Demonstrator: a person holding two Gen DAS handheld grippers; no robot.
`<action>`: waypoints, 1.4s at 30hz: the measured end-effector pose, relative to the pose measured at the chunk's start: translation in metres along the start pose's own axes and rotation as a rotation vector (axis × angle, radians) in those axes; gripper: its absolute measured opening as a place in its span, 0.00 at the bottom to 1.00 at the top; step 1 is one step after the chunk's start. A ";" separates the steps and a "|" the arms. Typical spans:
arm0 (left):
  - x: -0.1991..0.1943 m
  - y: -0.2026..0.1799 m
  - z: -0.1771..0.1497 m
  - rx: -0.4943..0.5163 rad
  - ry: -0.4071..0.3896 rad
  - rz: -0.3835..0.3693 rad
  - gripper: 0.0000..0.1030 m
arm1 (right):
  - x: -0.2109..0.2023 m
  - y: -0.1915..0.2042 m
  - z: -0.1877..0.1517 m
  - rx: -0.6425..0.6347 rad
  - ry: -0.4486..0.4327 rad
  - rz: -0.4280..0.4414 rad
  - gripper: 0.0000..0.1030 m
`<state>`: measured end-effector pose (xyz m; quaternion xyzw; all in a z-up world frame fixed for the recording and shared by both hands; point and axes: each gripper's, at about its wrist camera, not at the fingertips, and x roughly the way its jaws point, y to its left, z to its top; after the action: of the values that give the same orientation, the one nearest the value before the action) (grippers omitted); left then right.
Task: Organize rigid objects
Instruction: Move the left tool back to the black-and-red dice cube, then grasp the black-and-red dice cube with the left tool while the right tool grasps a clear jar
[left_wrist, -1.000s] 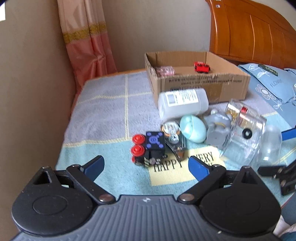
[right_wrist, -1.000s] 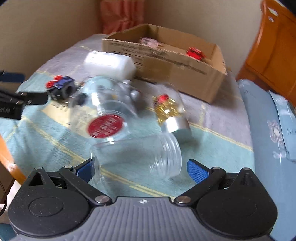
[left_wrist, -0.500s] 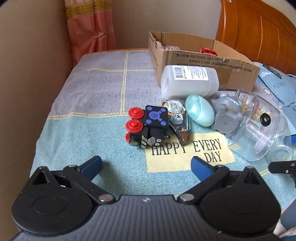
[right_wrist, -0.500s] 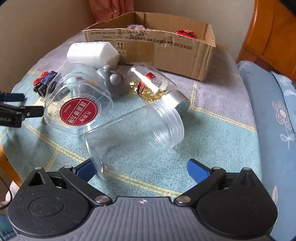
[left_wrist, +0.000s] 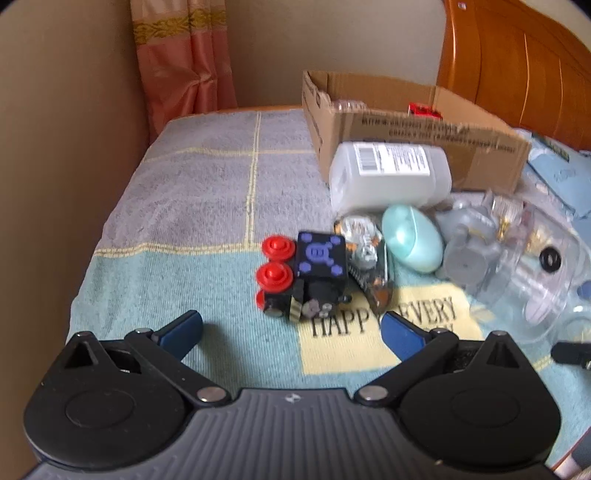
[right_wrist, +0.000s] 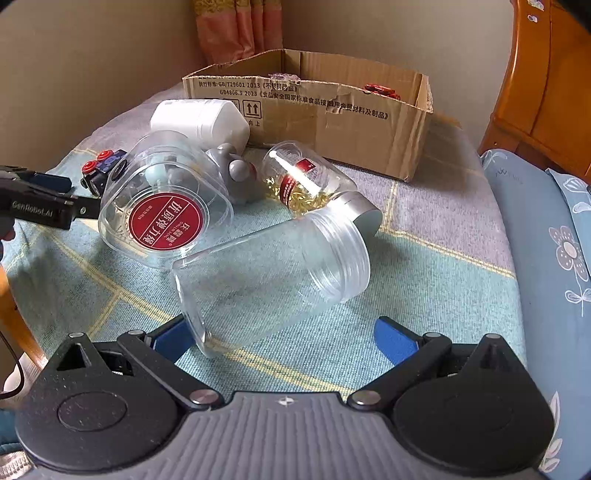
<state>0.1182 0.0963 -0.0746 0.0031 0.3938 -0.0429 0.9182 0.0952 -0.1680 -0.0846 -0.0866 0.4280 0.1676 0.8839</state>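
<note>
My left gripper (left_wrist: 291, 326) is open and empty, just short of a black toy train with red wheels (left_wrist: 301, 273). Beside the train lie a stapler (left_wrist: 364, 258), a mint egg-shaped case (left_wrist: 412, 238), a grey toy (left_wrist: 467, 254) and a white bottle (left_wrist: 388, 177). My right gripper (right_wrist: 282, 338) is open, its jaws on either side of the base of an empty clear jar (right_wrist: 273, 280) lying on its side. A clear tub with a red label (right_wrist: 166, 210) and a capsule bottle (right_wrist: 310, 181) lie behind it.
An open cardboard box (right_wrist: 332, 110) at the back holds a red toy (right_wrist: 382, 90) and a pinkish item (right_wrist: 282, 77). A beige wall (left_wrist: 55, 166) runs along the left. A wooden headboard (left_wrist: 517, 66) and blue bedding (right_wrist: 546, 236) are on the right.
The left gripper has moved closer to the toy train. The right view has closed in on the clear jar, whose base now sits between the jaws. Both stay open.
</note>
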 end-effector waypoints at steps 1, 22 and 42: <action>0.000 0.001 0.002 -0.005 -0.012 -0.007 0.99 | 0.000 0.000 -0.001 -0.001 -0.002 0.001 1.00; 0.012 0.016 0.017 0.095 -0.035 0.009 0.79 | 0.003 0.000 -0.001 -0.015 -0.029 0.009 1.00; 0.015 0.010 0.022 0.123 -0.044 -0.099 0.54 | 0.000 0.002 0.015 -0.144 -0.021 0.040 1.00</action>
<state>0.1450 0.1048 -0.0708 0.0391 0.3700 -0.1125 0.9214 0.1052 -0.1621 -0.0756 -0.1396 0.4073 0.2166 0.8762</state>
